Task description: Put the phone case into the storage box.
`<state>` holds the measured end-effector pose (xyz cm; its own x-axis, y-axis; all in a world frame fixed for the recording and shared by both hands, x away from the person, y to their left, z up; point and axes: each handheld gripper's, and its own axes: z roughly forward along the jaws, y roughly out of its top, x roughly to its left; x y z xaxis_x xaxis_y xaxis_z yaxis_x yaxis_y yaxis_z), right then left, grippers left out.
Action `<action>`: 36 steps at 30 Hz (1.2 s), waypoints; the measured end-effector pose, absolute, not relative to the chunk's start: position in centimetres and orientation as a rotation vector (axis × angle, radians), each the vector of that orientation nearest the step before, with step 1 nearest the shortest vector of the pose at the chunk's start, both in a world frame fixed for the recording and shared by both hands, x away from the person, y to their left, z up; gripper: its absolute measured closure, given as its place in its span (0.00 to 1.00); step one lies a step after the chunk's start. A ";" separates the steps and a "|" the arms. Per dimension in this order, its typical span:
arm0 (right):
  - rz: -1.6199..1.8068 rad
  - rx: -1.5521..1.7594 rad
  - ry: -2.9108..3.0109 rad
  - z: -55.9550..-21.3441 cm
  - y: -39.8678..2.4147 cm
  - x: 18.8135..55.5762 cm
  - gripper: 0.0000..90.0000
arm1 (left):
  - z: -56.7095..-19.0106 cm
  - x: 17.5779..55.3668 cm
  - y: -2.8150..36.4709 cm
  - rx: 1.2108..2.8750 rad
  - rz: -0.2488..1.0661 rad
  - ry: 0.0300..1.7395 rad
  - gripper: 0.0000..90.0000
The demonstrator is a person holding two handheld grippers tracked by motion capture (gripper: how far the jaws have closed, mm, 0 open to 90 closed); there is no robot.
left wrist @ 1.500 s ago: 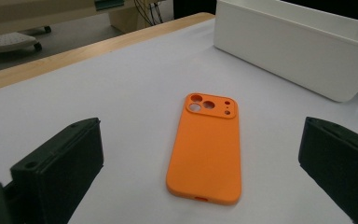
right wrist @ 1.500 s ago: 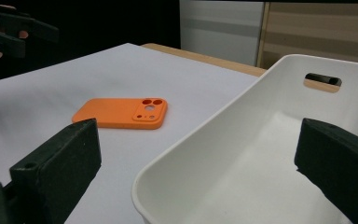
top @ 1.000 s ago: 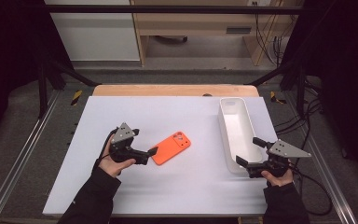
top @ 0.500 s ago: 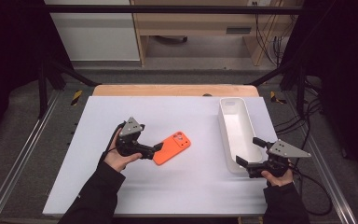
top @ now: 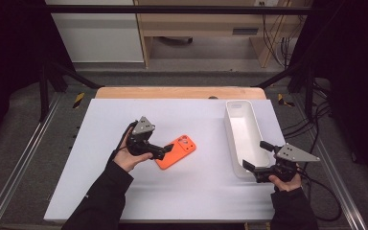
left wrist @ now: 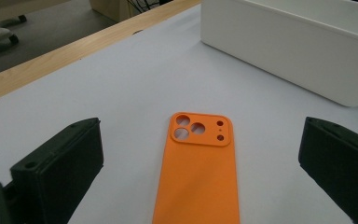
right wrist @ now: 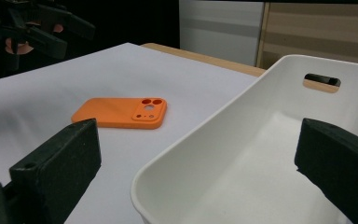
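An orange phone case (top: 178,150) lies flat on the white table sheet, back up, with its camera cutouts toward the far right. My left gripper (top: 165,151) is open at the case's near-left end. In the left gripper view the case (left wrist: 198,177) lies between my wide-apart jaws, and no contact is visible. My right gripper (top: 255,155) is open at the near end of the white tray (top: 240,103), holding nothing. In the right gripper view the empty tray (right wrist: 200,140) runs between the jaws, with the case (right wrist: 119,113) and the left gripper (right wrist: 37,28) beyond.
The tray's long side wall (left wrist: 284,51) stands to the right of the case. A wooden strip (top: 177,92) runs along the table's far edge. Black frame bars (top: 52,76) rise at both sides.
My left gripper has moved right along the table until its open jaws reach the end of the orange case. The right gripper and the tray have stayed put.
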<state>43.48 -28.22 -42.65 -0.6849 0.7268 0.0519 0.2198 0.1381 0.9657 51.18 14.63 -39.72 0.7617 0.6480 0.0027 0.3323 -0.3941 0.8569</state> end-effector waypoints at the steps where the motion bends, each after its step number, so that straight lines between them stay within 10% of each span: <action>1: 1.569 0.907 1.991 -42.7 -28.2 43.5 0.01 | -39.7 51.3 14.5 2.013 0.418 0.739 0.00; 36: 1.566 0.900 1.996 -42.7 -28.2 43.5 0.01 | -40.9 54.8 11.3 2.163 0.382 0.763 0.00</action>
